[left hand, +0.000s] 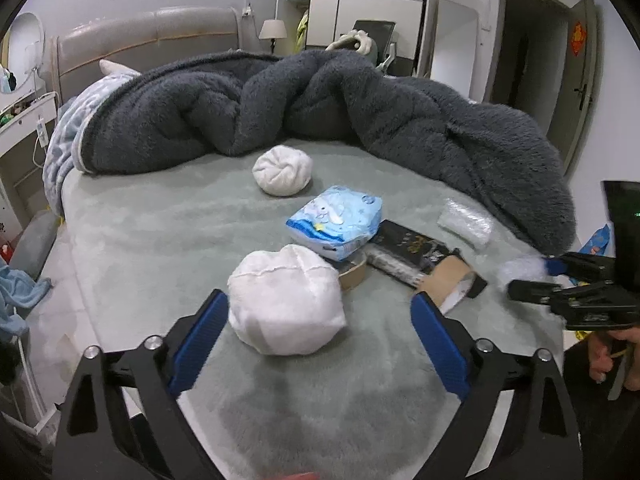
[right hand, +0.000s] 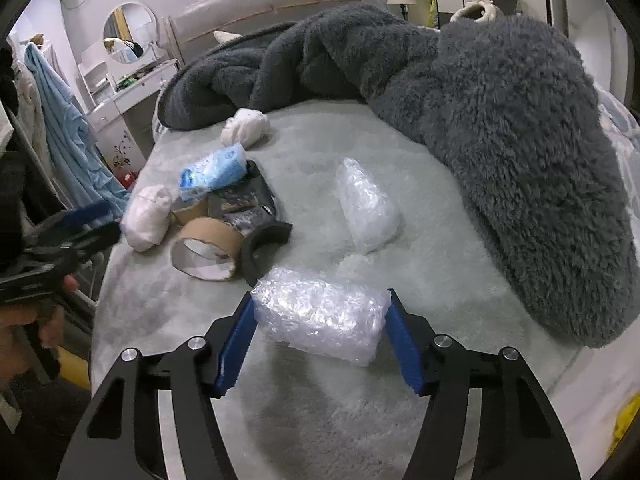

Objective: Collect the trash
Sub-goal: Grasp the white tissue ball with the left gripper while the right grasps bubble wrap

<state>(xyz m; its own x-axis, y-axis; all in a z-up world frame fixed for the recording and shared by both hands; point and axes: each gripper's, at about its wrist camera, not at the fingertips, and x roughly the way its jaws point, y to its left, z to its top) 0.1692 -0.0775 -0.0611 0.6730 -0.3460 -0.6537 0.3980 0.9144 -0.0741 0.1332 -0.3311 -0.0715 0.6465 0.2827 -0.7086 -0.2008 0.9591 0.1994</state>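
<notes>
My right gripper [right hand: 320, 316] fingers squeeze bubble wrap bundle [right hand: 320, 316] on bed [right hand: 400, 420]. My left gripper [left hand: 320, 312] fingers wide apart around white paper ball [left hand: 286, 300], left finger touching, right finger clear.

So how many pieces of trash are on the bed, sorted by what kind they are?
White crumpled wads: 2, a near one and a far one
Bubble wrap bundles: 2, a near one and a far one
Cardboard tape rolls: 2, a big one and a small one
Black ring: 1
Blue tissue pack: 1
Black wrapper: 1
Total: 9
</notes>
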